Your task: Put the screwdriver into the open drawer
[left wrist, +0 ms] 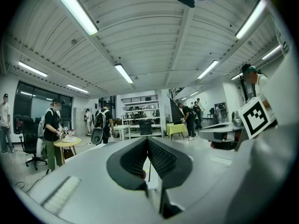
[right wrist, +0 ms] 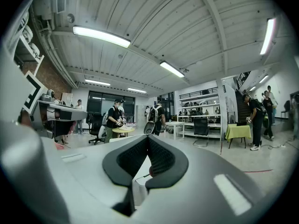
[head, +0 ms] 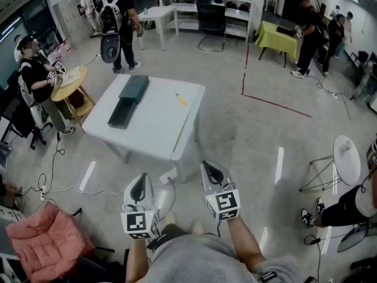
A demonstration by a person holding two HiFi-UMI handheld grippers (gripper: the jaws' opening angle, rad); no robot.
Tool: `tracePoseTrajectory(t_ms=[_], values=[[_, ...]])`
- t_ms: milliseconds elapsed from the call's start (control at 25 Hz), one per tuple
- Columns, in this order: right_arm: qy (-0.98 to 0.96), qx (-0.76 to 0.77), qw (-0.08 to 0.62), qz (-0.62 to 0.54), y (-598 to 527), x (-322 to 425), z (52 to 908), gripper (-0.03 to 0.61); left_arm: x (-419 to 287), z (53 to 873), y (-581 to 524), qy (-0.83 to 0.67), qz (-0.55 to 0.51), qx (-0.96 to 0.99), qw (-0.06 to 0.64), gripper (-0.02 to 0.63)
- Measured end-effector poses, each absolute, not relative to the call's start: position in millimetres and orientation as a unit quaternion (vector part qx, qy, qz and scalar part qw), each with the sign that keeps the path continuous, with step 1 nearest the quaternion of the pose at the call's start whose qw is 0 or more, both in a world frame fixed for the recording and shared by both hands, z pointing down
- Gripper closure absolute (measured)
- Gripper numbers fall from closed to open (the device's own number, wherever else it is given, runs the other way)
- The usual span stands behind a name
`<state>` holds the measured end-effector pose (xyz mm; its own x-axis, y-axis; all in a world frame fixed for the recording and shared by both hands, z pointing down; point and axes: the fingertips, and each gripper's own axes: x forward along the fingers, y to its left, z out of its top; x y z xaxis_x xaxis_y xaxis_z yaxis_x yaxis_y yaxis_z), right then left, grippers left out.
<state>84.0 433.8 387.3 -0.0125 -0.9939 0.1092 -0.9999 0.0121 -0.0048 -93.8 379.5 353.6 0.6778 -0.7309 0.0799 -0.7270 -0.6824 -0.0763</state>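
Drawer point(head: 121, 114) open on table point(head: 159, 131) | screwdriver point(head: 180, 98) outside it, same table | left claw point(head: 141, 178), right claw point(head: 208, 167) both clenched

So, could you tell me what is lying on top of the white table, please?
A dark drawer unit with its drawer pulled out, and a yellow screwdriver lying apart from it. The drawer's inside is too dark to read.

bare tabletop point(head: 159, 122) around screwdriver point(head: 180, 98), drawer point(head: 121, 114) apparently unblocked
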Motion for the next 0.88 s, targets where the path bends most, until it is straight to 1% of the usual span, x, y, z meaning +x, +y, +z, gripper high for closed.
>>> tracePoseTrajectory(t_ms=[440, 880], values=[[-0.720, 0.691, 0.021, 0.051, 421.3, 92.3, 392.7, 0.575, -85.6, 362.2, 370.7, 0.407, -0.052, -0.912, 0.017, 0.601], [-0.714, 0.697, 0.034, 0.059, 364.1, 105.8, 399.1, 0.575, -70.4, 373.0, 306.0, 0.398, -0.061, -0.915, 0.007, 0.601]])
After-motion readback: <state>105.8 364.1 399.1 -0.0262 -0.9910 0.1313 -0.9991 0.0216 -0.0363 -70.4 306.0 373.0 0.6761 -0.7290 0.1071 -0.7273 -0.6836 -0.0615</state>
